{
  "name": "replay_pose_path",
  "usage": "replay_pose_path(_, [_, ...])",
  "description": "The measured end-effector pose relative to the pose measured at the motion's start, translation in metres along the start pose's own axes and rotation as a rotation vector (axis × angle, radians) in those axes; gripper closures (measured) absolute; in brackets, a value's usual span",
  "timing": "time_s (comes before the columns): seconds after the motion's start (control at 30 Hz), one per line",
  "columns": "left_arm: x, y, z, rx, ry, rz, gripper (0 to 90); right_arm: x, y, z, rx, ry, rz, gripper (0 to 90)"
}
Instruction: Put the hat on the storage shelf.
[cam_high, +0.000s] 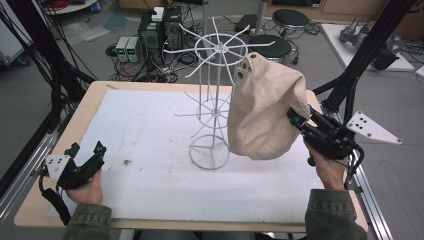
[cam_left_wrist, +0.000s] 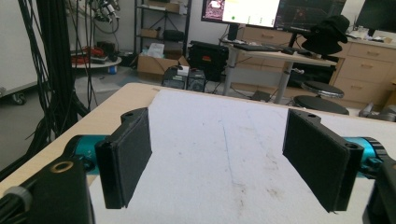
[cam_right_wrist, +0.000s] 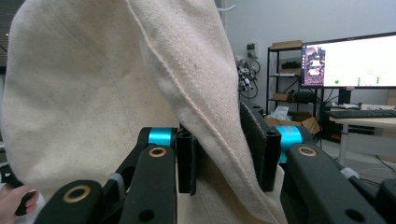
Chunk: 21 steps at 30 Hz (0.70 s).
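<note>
A beige cloth hat (cam_high: 260, 110) with dark eyelets hangs from an upper arm of a white wire rack (cam_high: 216, 47) standing mid-table. My right gripper (cam_high: 295, 119) is at the hat's lower right edge, held up off the table. In the right gripper view the hat (cam_right_wrist: 93, 93) looms close and its stitched brim runs slanting through the gap of the right gripper (cam_right_wrist: 219, 140); the pads stand apart and do not pinch it. My left gripper (cam_high: 87, 148) rests low at the table's near left, open. Bare white mat lies between the pads of the left gripper (cam_left_wrist: 217, 158).
A white mat (cam_high: 150, 130) covers most of the wooden table (cam_high: 95, 90). The rack's ring base (cam_high: 209, 152) sits beside the hat's bottom. Black frame posts (cam_high: 350, 85) rise at the right. Computers (cam_high: 155, 30) and stools (cam_high: 290, 20) stand on the floor beyond.
</note>
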<state>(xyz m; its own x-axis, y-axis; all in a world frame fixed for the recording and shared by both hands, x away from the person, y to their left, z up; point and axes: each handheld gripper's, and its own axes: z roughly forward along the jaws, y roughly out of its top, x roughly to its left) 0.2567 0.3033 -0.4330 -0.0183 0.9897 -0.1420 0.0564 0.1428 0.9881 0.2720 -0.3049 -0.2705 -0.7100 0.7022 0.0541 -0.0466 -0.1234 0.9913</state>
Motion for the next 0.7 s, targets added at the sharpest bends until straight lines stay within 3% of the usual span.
replay_pose_path(0.4, [-0.001,0.001,0.0,0.006,-0.021,-0.018,25.0,-0.001,-0.012,-0.007,-0.001,-0.043,0.059,39.6])
replay_pose_path(0.7, [-0.002,0.001,0.0,0.008,-0.024,-0.022,25.0,-0.003,-0.017,-0.013,0.005,-0.085,0.073,28.1])
